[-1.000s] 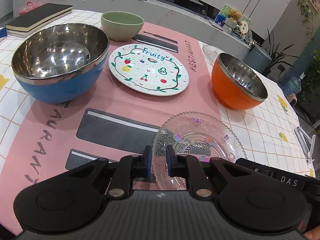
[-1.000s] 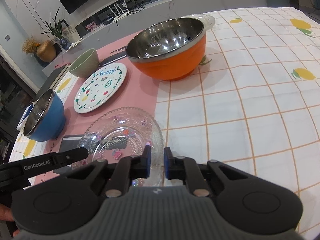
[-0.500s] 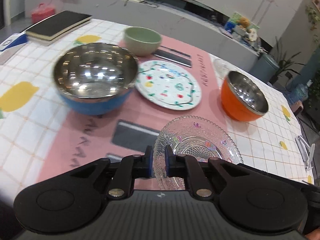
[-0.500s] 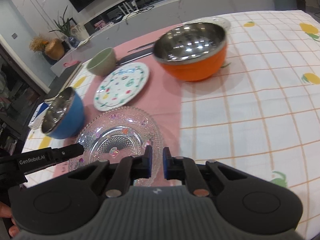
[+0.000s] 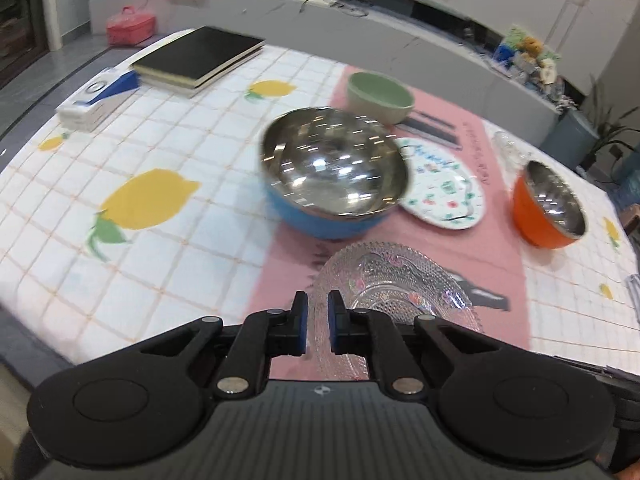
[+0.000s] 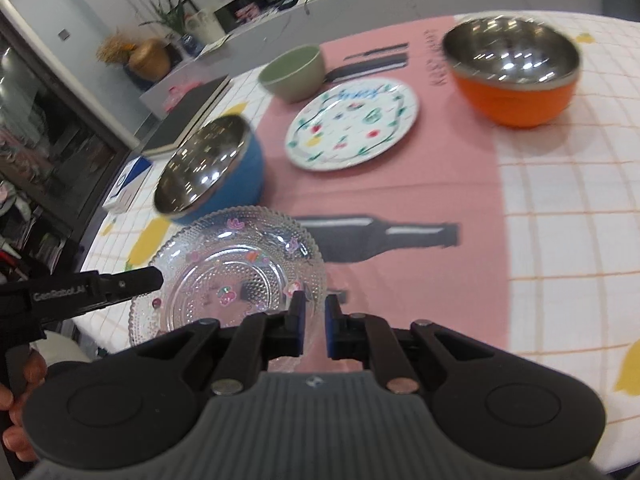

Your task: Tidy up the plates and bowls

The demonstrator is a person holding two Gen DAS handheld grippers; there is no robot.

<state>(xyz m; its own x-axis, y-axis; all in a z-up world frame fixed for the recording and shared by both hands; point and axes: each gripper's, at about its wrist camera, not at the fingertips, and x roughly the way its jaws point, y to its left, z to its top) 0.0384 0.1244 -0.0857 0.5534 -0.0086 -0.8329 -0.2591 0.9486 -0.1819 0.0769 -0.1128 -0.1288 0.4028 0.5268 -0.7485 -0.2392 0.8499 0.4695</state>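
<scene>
A clear beaded glass plate (image 5: 400, 280) with small flower decals hangs tilted above the pink runner. My left gripper (image 5: 317, 322) is shut on its left rim. My right gripper (image 6: 314, 320) is shut on the near right rim of the same glass plate (image 6: 240, 268); the left gripper's finger (image 6: 120, 286) shows at that plate's left edge. Beyond stand a blue steel-lined bowl (image 5: 336, 184), a painted white plate (image 5: 444, 192), a green bowl (image 5: 380, 96) and an orange steel-lined bowl (image 5: 548, 208).
A black book (image 5: 200, 56) and a white-and-blue box (image 5: 96, 98) lie at the far left of the lemon-print tablecloth (image 5: 152, 208). A small clear dish (image 5: 508, 144) sits behind the orange bowl. A hand (image 6: 16, 436) shows at the lower left.
Both grippers have carried the glass plate up and to the left, off the runner's middle. The bowls and the painted plate now lie farther right and farther off in both views.
</scene>
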